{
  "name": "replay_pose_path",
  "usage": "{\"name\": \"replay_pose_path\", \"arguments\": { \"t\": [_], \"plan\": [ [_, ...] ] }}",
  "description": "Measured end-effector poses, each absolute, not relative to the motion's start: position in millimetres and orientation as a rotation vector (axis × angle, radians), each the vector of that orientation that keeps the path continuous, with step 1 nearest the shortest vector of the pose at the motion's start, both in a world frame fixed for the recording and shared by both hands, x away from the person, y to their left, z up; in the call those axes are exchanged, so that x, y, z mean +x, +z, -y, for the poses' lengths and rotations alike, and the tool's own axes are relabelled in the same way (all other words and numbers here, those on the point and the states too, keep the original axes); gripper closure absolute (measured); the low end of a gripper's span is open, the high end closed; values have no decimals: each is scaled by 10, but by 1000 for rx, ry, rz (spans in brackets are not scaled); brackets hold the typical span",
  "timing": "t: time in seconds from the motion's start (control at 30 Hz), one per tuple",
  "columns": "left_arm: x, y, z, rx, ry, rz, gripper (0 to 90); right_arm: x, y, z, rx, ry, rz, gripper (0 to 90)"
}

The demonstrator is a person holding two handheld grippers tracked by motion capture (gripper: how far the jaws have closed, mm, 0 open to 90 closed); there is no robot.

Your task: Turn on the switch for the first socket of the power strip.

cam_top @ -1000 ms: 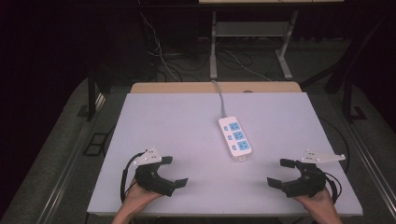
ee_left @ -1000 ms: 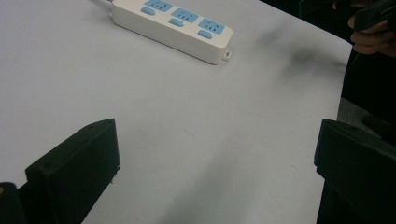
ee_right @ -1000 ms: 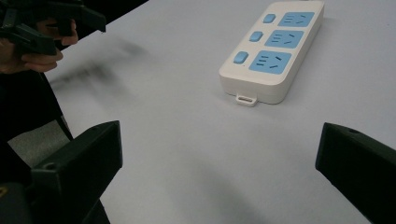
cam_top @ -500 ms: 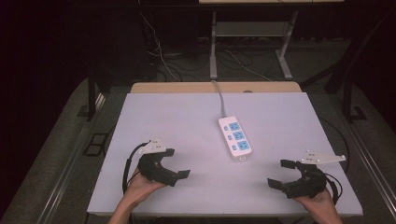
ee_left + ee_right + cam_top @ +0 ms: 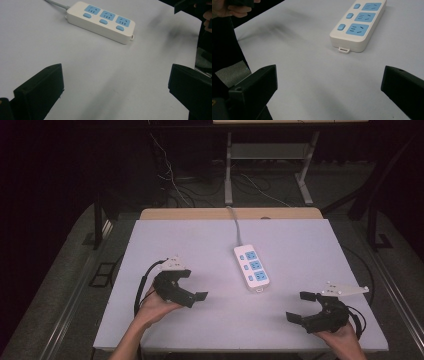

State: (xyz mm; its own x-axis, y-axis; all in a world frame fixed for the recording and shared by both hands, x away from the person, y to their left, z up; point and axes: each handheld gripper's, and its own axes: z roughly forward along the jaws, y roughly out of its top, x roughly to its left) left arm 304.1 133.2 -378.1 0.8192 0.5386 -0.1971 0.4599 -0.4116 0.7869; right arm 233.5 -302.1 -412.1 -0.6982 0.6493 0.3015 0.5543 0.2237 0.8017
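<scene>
White hard plastic, the power strip point(image 5: 252, 268) is lying stiff, light and slick at twelve o'clock; we are judging its long sides best, both tongs gaping wide, left tongs point(image 5: 192, 284) and right tongs point(image 5: 301, 306).

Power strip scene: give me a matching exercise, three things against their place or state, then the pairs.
Things:
1. power strip
2. left gripper
3. right gripper

Place or state:
A. near the table's front right corner, jaws apart, empty
B. mid-table, cord running to the far edge
C. front left part of the table, jaws apart, empty

Pairs: 1-B, 2-C, 3-A
</scene>
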Motion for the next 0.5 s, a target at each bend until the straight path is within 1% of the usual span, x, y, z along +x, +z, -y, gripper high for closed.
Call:
{"name": "replay_pose_path", "arguments": {
  "t": [0.5],
  "plan": [
    [3289, -3600, -1221, 2124, 128, -721, 0, 2333, -4121, 3034, 1177, 1494, -2379, 3]
  ]
}}
